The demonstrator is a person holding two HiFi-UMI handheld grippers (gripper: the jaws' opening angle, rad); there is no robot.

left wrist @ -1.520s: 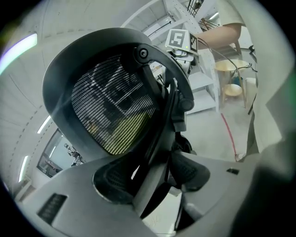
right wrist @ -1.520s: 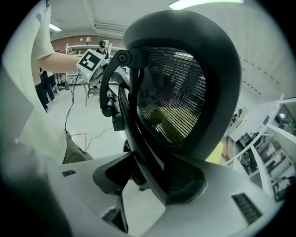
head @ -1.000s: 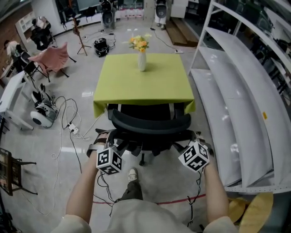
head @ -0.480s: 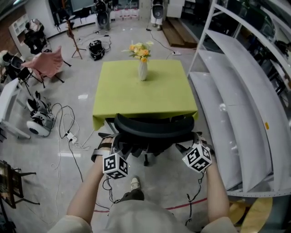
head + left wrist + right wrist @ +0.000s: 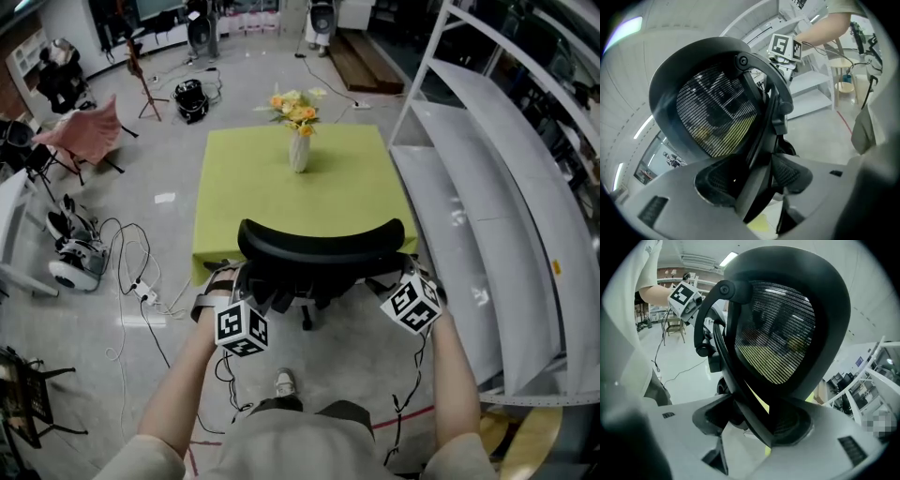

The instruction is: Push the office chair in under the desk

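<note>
The black mesh-backed office chair [image 5: 319,251] stands with its back rest at the near edge of the desk [image 5: 281,187], which has a lime-green cloth. My left gripper [image 5: 246,286] is behind the back's left side, shut on a strut of the back frame [image 5: 761,140]. My right gripper [image 5: 386,281] is behind the right side. In the right gripper view a frame strut [image 5: 740,394] runs between its jaws, with a gap at one pad. The seat is hidden under the cloth.
A vase of flowers [image 5: 299,150] stands on the desk's far half. White shelving [image 5: 487,187] runs close along the right. Cables [image 5: 131,272] and a white device [image 5: 70,267] lie on the floor at left. A yellow stool [image 5: 534,441] is at bottom right.
The chair has rolled forward; its back now reaches the desk's near edge. Both grippers and my arms went forward with it.
</note>
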